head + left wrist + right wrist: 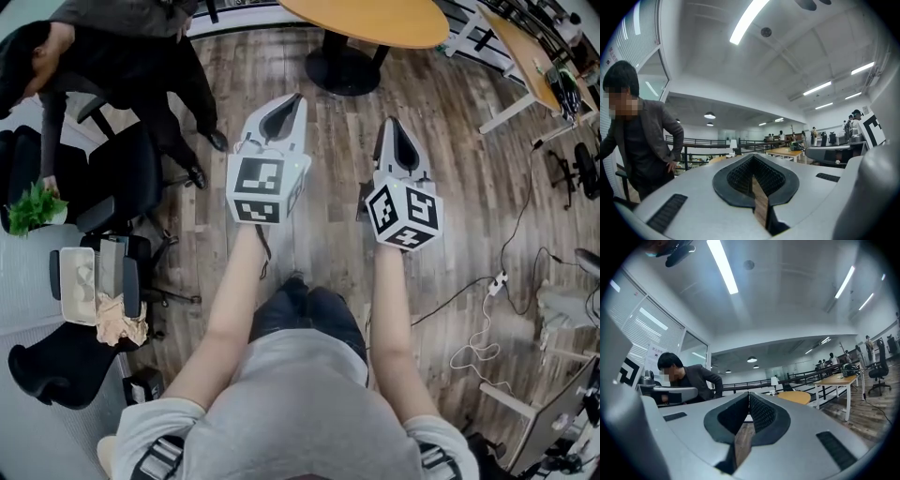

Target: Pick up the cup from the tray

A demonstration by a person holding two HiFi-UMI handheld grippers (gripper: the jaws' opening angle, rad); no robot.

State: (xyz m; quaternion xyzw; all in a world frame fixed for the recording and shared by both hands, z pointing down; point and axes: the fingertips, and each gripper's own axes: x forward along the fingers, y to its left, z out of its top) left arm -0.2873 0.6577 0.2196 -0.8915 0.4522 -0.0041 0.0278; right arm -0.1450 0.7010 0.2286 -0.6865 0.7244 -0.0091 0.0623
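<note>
Head view: your left gripper [284, 103] and right gripper [395, 127] point ahead side by side over the wood floor [469, 187]. A pale tray [67, 286] lies well left of the left fingers; whether the cup is in it cannot be told.

Left gripper view: your jaws are pressed together on nothing, and a person in a dark jacket [642, 140] stands left of the tips.

Right gripper view: your jaws are together and empty, with a round table [797, 397] beyond them to the right.

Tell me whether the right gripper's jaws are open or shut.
Shut. The right gripper shows its jaws meeting at the tips, with nothing between them.
</note>
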